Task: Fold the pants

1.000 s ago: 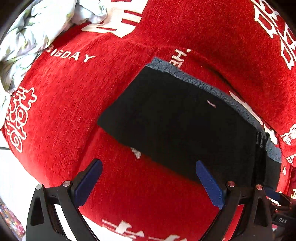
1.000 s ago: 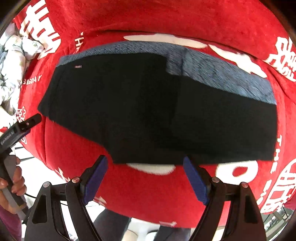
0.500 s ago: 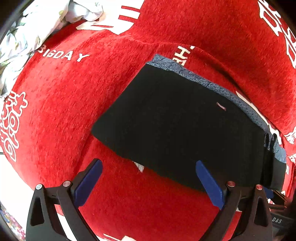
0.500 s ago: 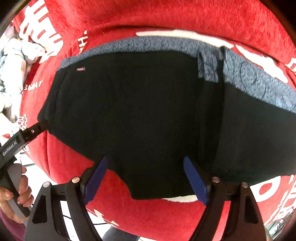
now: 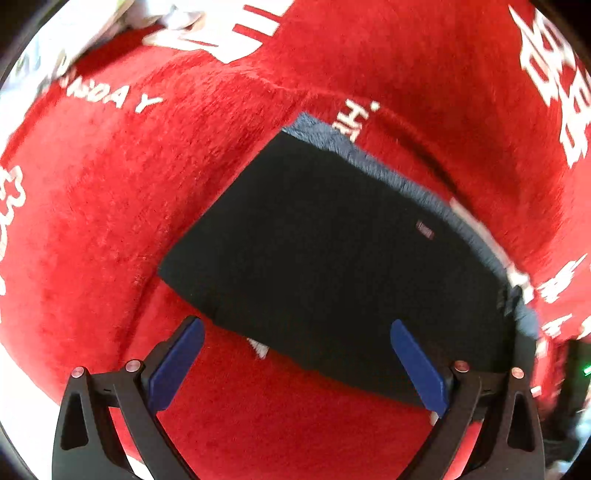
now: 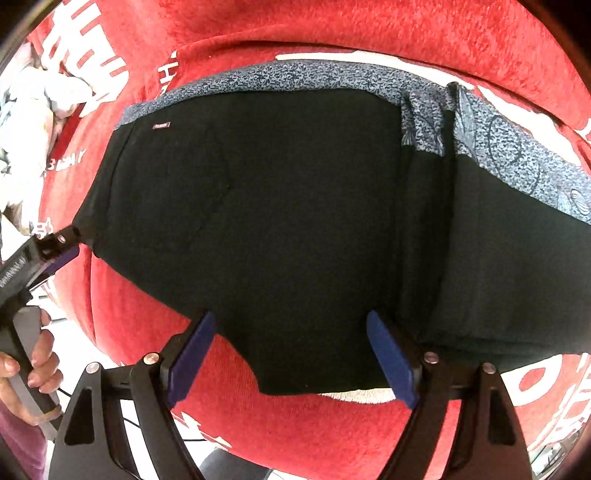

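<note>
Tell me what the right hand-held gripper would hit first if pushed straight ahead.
Probably the black pants: their near hem already lies between the open right hand-held gripper fingers, on the red blanket. Depth is unclear.

Red plush cover [image 5: 332, 66] with white printed characters and lettering fills most of both frames. Upper left of each frame: crumpled pale floral fabric [image 6: 29, 107], possibly bedding; blurred. Lighting bright, even.
</note>
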